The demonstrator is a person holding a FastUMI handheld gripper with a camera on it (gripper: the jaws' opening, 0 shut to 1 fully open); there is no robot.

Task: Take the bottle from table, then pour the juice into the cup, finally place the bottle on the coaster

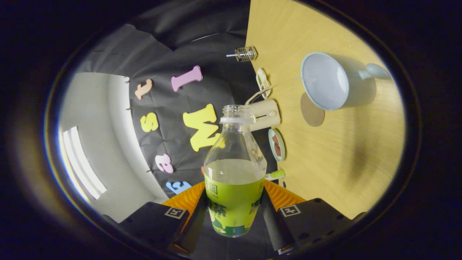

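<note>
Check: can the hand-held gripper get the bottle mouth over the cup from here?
Probably yes. The hand-held gripper is shut on the bottle, uncapped, and bare table lies between it and the cup. The coaster beside the cup lies flat, no obstacle.

Here's my gripper (234, 216) now: two blocky fingers, each wearing a square coded marker, left (175, 212) and right (290, 210). Ribbed panels fan out behind them, small round holes (317, 224) dot the right block, and both fingers press on the bottle (234, 169).
</note>
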